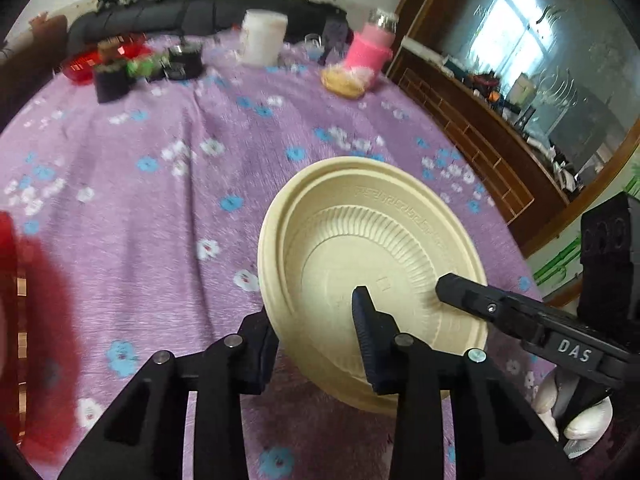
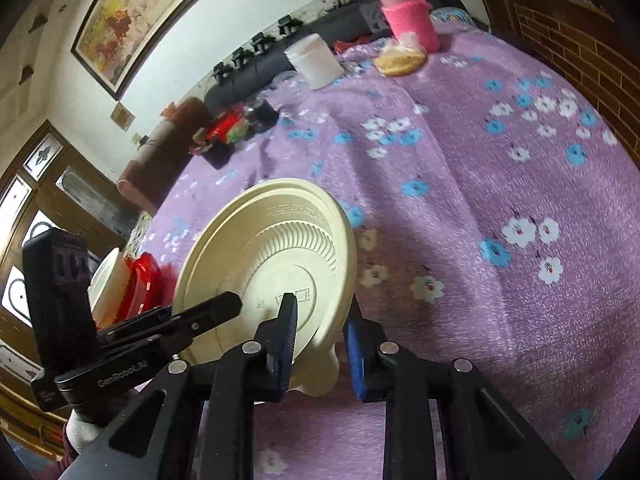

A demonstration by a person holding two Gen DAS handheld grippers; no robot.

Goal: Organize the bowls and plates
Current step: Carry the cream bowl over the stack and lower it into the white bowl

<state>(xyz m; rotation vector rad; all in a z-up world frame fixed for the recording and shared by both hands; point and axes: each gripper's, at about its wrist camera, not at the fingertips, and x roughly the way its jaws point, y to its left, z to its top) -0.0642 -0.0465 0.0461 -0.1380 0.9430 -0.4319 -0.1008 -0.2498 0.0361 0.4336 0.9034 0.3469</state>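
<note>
A cream plastic plate (image 1: 384, 240) is held on edge above the purple flowered cloth, its ribbed underside facing both cameras; it also shows in the right wrist view (image 2: 280, 248). My left gripper (image 1: 316, 328) has its jaws on either side of the plate's rim and grips it. My right gripper (image 2: 320, 340) straddles the opposite rim with a visible gap at its right pad. The right gripper's finger (image 1: 472, 296) lies against the plate in the left view. The left gripper's finger (image 2: 208, 312) touches the plate in the right view. A cream bowl (image 2: 106, 280) and a red bowl (image 2: 140, 284) sit at left.
At the table's far side stand a white cup (image 1: 262, 40), a pink-sleeved bottle (image 1: 372, 44), a bag of snacks (image 1: 346, 80), dark boxes (image 1: 112, 80) and a red tray (image 1: 84, 66). A wooden cabinet with a mirror (image 1: 500, 120) stands at right. A blurred red object (image 1: 36, 340) is at near left.
</note>
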